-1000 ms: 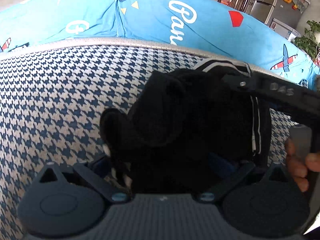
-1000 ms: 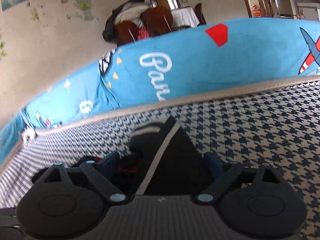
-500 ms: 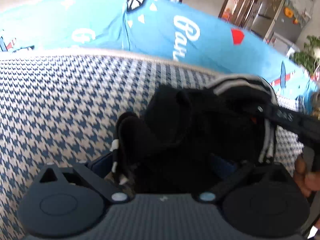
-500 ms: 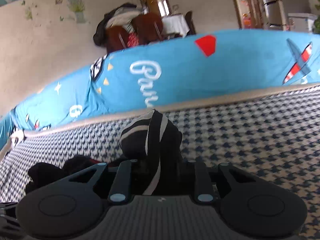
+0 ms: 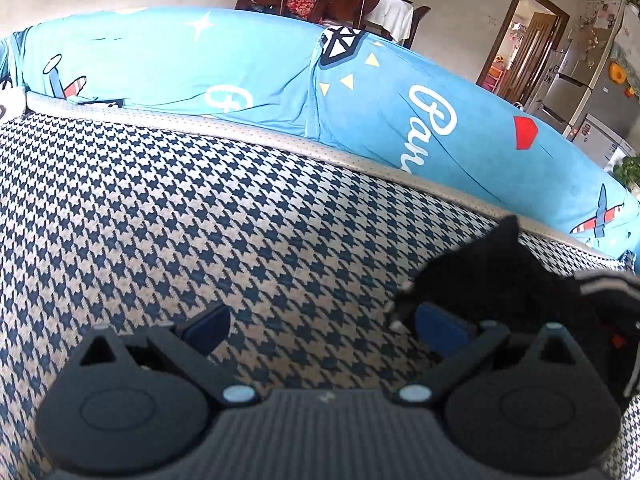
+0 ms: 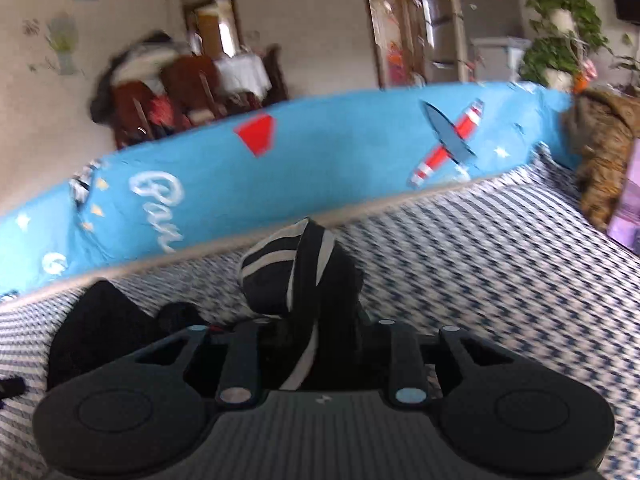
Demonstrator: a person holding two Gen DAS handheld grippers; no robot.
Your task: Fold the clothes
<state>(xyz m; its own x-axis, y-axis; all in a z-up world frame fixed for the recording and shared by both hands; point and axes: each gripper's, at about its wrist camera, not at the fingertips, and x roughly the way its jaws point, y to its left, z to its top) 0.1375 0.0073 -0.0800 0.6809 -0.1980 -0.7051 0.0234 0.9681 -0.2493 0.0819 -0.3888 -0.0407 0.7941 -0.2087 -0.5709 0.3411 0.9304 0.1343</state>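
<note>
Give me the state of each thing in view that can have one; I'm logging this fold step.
Left gripper: open, nothing between its fingers.
Right gripper: shut on the garment.
Garment: black with white stripes, bunched, one end pinched and raised, the rest lying on the checked cover.
Door: open.

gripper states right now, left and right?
Left gripper: open, nothing between its fingers; the black garment lies beside it.
Right gripper: jaws just closed, shut on the black garment's white-striped fold.
</note>
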